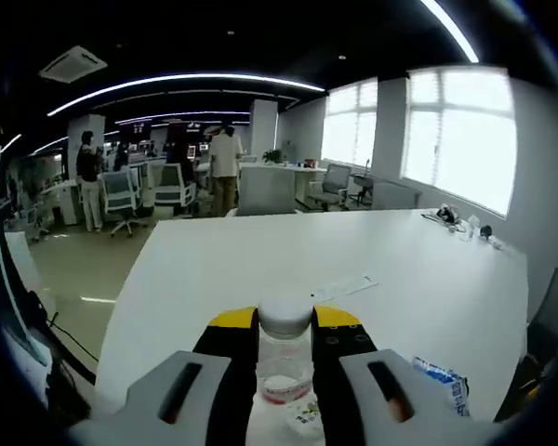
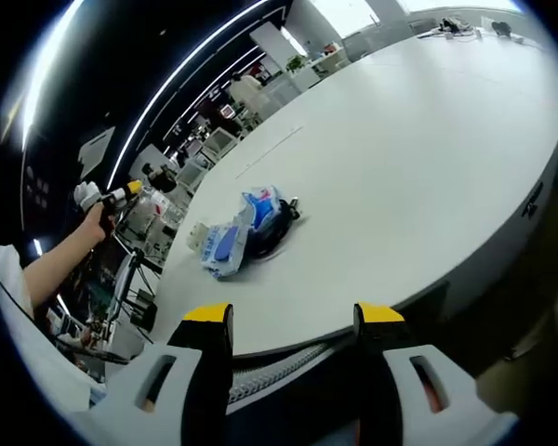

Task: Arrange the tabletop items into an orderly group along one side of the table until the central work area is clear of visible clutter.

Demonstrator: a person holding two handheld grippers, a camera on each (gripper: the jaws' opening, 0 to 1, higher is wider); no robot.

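My left gripper is clamped on the clear white-capped plastic bottle, right gripper spread apart and empty; I judge it next belongs beside the blue-and-white packets.

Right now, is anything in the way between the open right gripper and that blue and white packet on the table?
Nothing visible: bare white table lies between the right gripper and the blue and white packet.

The left gripper view sits low over the white table, facing across it toward the far edge and windows. The right gripper view looks from beyond the table's near edge, tilted, sharing the tabletop.
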